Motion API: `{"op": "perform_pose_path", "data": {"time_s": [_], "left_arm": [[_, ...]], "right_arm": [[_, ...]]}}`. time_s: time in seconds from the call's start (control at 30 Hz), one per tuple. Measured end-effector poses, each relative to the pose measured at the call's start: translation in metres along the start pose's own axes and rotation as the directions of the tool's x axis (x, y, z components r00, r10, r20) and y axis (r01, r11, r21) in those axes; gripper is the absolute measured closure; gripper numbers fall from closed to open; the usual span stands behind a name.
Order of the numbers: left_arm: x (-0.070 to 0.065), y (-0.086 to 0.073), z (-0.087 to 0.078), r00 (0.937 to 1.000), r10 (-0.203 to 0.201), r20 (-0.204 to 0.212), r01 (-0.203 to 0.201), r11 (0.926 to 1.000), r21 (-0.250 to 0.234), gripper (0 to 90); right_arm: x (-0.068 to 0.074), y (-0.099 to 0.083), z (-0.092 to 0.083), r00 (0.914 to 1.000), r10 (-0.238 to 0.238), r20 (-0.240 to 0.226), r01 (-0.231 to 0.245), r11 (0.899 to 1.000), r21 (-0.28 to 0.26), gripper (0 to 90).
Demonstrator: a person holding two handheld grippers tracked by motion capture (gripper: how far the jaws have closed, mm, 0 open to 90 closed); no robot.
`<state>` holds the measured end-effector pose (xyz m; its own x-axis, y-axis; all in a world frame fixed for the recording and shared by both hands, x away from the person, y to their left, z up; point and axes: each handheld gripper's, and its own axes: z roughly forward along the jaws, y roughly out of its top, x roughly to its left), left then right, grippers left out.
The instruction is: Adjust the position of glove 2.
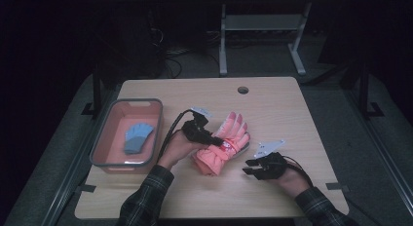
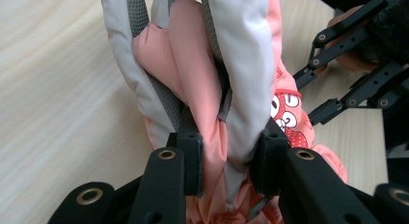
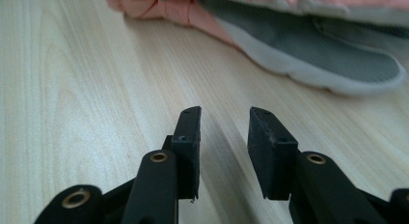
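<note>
The left gripper (image 2: 225,161) has its 2 black pads clamped on the pink glove (image 2: 202,84) — the padded fabric bulges out above and below the pinch, which suggests the squeeze is firm enough to carry the glove's weight. The bite sits around the glove's middle, where pink shell and grey-white palm material fold together, probably because the bunched layers give the pads something thick to hold rather than a thin edge that could slip.

The right gripper (image 3: 224,151) has its 2 pads apart with nothing between them, only bare wood showing in the gap. It sits low over the table (image 3: 87,89), just beside the glove's grey-palmed fingertip end (image 3: 308,55), pointing toward it. That looks like a support position: near enough to help steady or tuck the loose end if it flops.

From the high view, the left gripper (image 1: 210,137) holds the pink glove (image 1: 225,147) near the table's centre, fingers pointing away from the person, while the right gripper (image 1: 249,167) rests just to its right. To the left stands a pink bin (image 1: 102,138) with a grey rim, and 1 blue glove (image 1: 137,137) already lies inside — so the pink one is likely bound there too, with the bin-side hand doing the carrying.
</note>
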<state>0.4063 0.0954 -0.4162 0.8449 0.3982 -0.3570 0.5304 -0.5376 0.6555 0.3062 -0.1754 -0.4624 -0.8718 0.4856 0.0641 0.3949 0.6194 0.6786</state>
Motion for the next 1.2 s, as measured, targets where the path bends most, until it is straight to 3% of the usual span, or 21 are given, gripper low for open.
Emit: {"op": "perform_pose_path", "data": {"time_s": [0.17,0.37,0.53,0.9,1.0,1.2], "left_arm": [[0.002,-0.001,-0.004,0.9999,0.001,-0.011,-0.001,0.9999,-0.012,70.1],[0.001,0.004,-0.024,0.9995,0.002,-0.032,-0.003,0.9990,-0.045,70.7],[0.001,0.007,-0.046,0.9985,-0.003,-0.055,-0.002,0.9959,-0.090,70.8],[0.000,0.010,-0.096,0.9925,0.001,-0.122,-0.016,0.9920,-0.126,70.7],[0.000,0.010,-0.108,0.9902,-0.001,-0.139,-0.017,0.9917,-0.127,70.7],[0.002,0.008,-0.132,0.9842,-0.018,-0.176,-0.007,0.9900,-0.141,70.6]], "right_arm": [[-0.003,-0.001,-0.001,0.9999,0.010,0.009,-0.010,1.000,-0.006,66.1],[-0.005,-0.002,-0.003,0.9998,0.008,0.018,-0.008,1.000,-0.014,66.9],[-0.006,-0.002,-0.004,0.9997,0.011,0.021,-0.010,1.000,-0.015,67.3],[-0.008,-0.002,-0.003,0.9994,0.020,0.028,-0.019,1.000,-0.015,65.1],[-0.009,-0.002,-0.002,0.9993,0.023,0.029,-0.023,1.000,-0.014,60.2],[-0.010,-0.003,0.000,0.9983,0.041,0.042,-0.040,0.999,-0.020,42.1]]}}
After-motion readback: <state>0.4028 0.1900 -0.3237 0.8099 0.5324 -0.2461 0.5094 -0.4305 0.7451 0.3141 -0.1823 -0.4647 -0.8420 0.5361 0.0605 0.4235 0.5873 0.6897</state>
